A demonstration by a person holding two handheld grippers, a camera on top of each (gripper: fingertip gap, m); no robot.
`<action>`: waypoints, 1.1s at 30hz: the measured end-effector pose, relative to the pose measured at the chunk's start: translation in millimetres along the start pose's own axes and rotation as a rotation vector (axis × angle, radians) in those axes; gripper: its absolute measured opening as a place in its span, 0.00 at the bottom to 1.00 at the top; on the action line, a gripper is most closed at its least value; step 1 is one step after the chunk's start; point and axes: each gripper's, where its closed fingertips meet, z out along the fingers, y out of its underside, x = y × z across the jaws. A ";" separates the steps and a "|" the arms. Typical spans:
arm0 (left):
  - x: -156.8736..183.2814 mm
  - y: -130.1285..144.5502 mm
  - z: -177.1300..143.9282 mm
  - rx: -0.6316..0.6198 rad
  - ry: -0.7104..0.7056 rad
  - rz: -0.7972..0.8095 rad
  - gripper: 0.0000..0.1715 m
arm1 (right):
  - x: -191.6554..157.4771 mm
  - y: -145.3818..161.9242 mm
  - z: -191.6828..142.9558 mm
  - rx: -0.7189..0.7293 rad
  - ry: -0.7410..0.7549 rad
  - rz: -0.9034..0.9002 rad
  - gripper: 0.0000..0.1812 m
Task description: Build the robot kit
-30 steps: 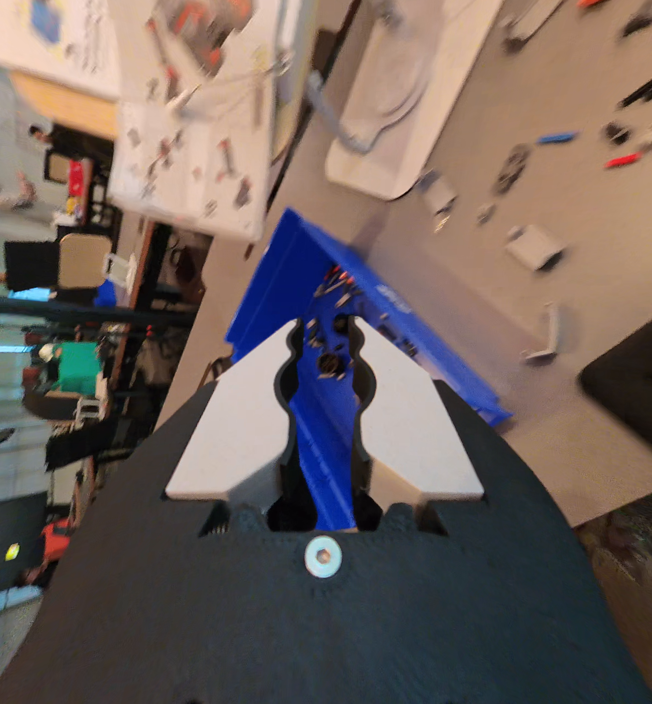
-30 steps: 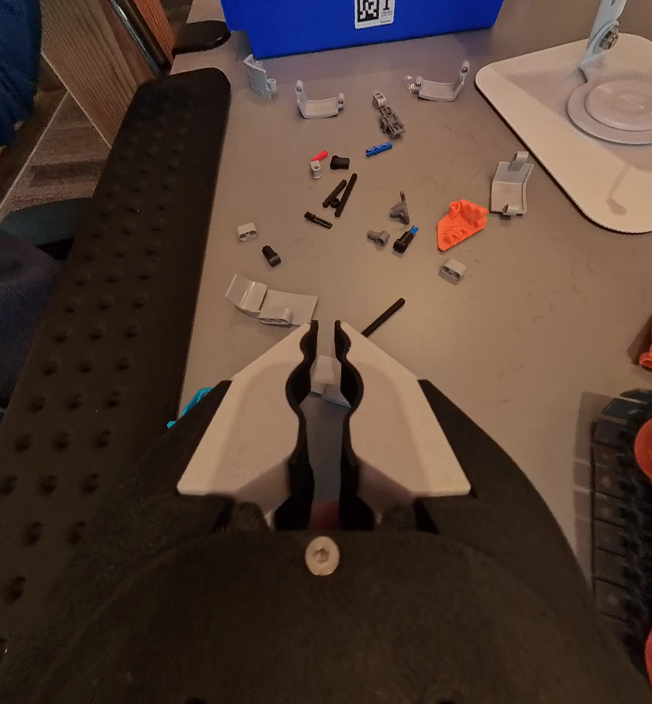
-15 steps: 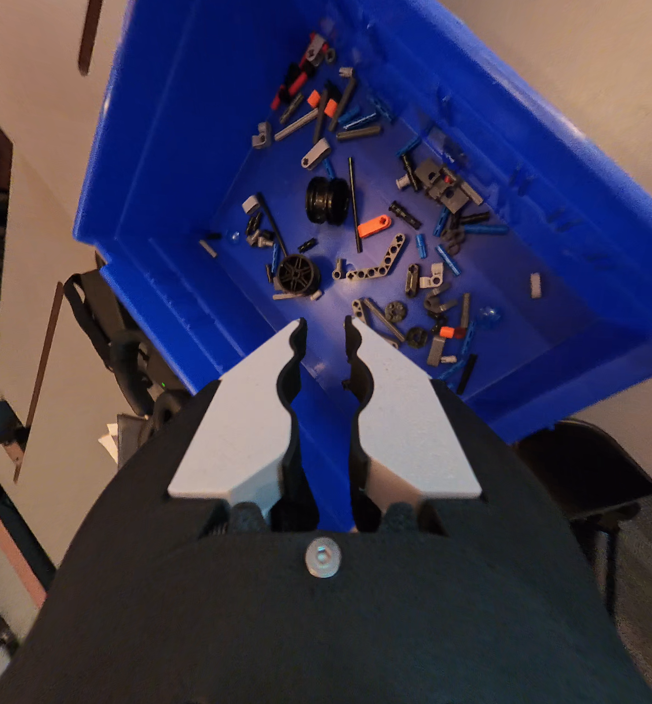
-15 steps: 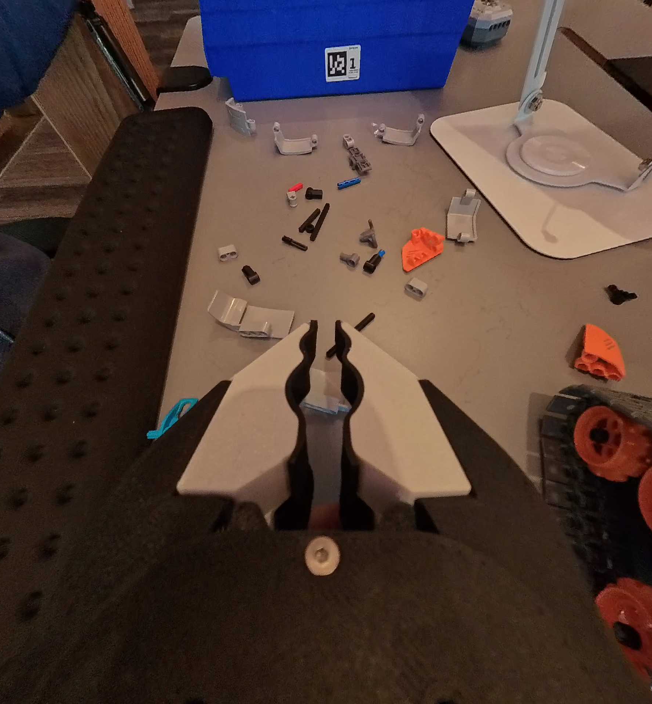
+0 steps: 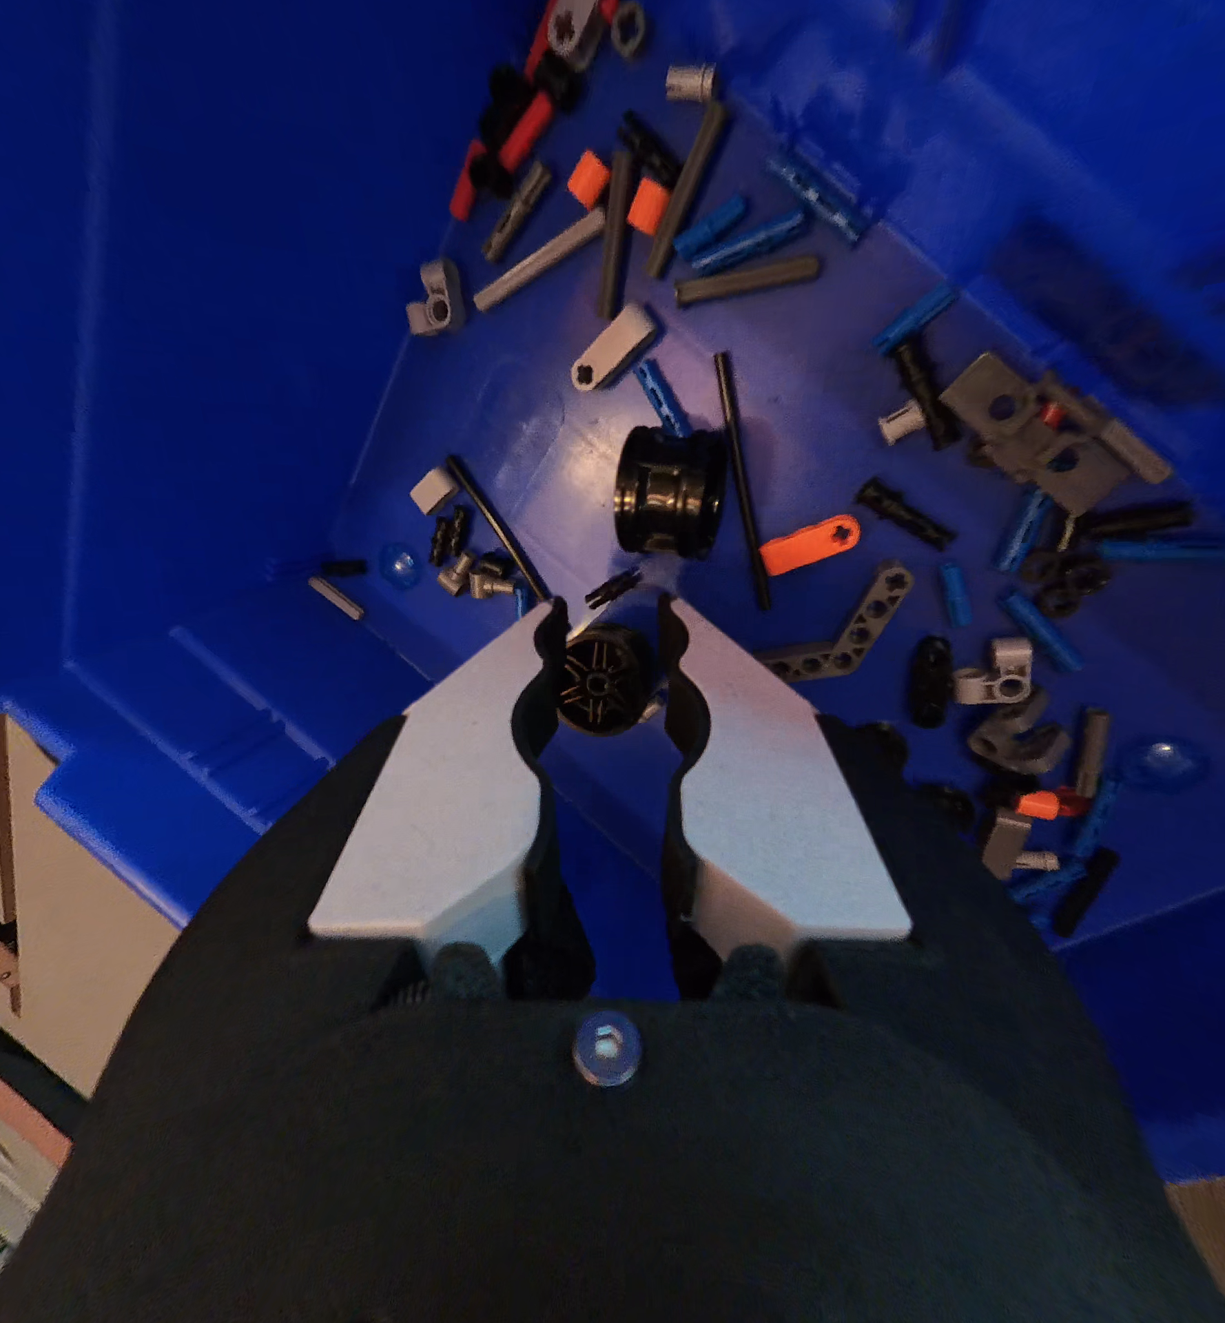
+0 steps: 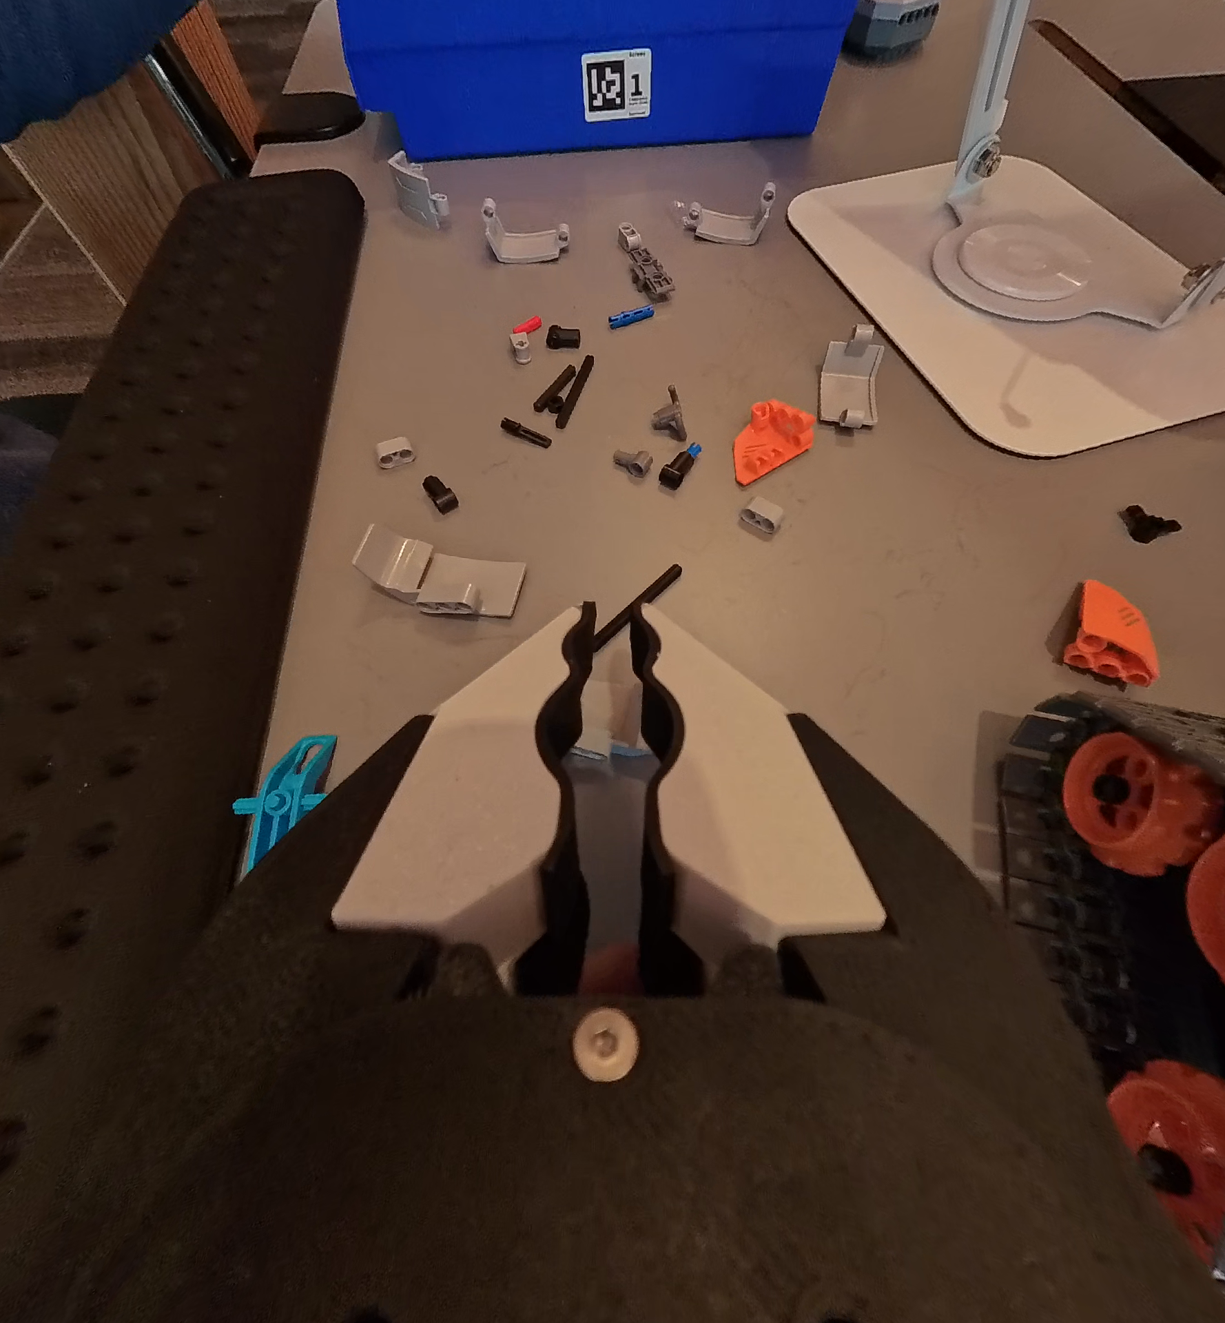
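left wrist view: parted jaws straddle ribbed black spoked wheel (image 5: 599, 689).

Left hand-held gripper (image 5: 609, 616) dropping deeper into the blue plastic bin (image 5: 223, 444)

Its parted fingers are now framing a black spoked wheel hub (image 5: 599, 689); the right hand-held gripper (image 6: 613, 619) is pulling back above the grey tabletop (image 6: 882, 573).

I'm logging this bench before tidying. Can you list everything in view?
bin: one, blue, under left gripper
spoked wheel: one, black, in bin, between left fingers
hub: one, black, bin middle
bin parts: many, mixed colours, bin floor
table: one, grey
table parts: many, grey, black, orange, scattered
axle: one, black, at right gripper's tips
stand: one, white, far right
tracked model: one, black, orange wheels, near right
pad: one, black, left
left gripper: open
right gripper: shut on grey piece
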 end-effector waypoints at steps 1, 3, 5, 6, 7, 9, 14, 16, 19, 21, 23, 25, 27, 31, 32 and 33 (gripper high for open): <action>-0.8 1.5 1.7 -0.005 0.008 0.003 0.13 | 0.3 0.2 -0.1 0.000 -0.001 0.002 0.04; -1.8 4.5 5.9 -0.021 0.024 0.006 0.13 | 0.7 0.4 -0.6 0.002 -0.004 0.006 0.03; -0.5 4.7 10.5 -0.024 0.046 0.018 0.12 | 1.0 0.9 -0.6 0.003 -0.006 0.010 0.03; 0.5 2.8 12.3 -0.016 0.062 0.015 0.09 | 1.2 1.2 -0.5 0.002 -0.007 0.011 0.03; -0.5 1.0 13.0 -0.008 0.066 0.014 0.09 | 1.5 1.6 -0.5 0.001 -0.008 0.012 0.04; -1.7 0.9 13.7 -0.008 0.084 0.007 0.08 | 1.6 1.7 -0.8 0.001 -0.008 0.012 0.04; -2.6 2.4 15.8 0.003 0.110 -0.025 0.02 | 2.2 0.8 -2.9 0.007 -0.006 0.012 0.03; -2.4 2.3 15.9 0.012 0.107 -0.024 0.02 | 2.3 0.1 -3.3 0.011 -0.006 0.014 0.03; -1.1 0.7 14.7 0.031 0.100 -0.017 0.02 | 1.9 0.7 -2.9 0.009 -0.010 0.015 0.03; -1.7 -2.6 12.0 0.058 0.087 -0.026 0.02 | 1.8 0.5 -2.8 0.009 -0.009 0.012 0.03; -3.7 -3.2 5.6 0.080 0.064 -0.032 0.02 | 2.1 -0.4 -2.9 0.013 -0.006 0.012 0.03; -6.6 -3.1 -5.6 0.113 0.034 -0.043 0.02 | 2.7 -1.6 -3.6 0.019 -0.001 0.010 0.03; -11.4 -5.4 -22.8 0.166 -0.011 -0.061 0.02 | 2.8 -4.1 -4.1 0.028 0.004 0.006 0.03; -3.6 -29.4 -80.0 0.344 -0.119 -0.031 0.02 | -1.3 -15.3 -5.5 0.068 0.009 -0.019 0.04; 3.9 -41.3 -97.7 0.409 -0.142 -0.012 0.01 | -4.0 -20.3 -6.2 0.083 0.011 -0.030 0.04; 12.8 -53.1 -113.7 0.462 -0.164 0.013 0.01 | -6.9 -25.7 -6.4 0.097 0.014 -0.043 0.04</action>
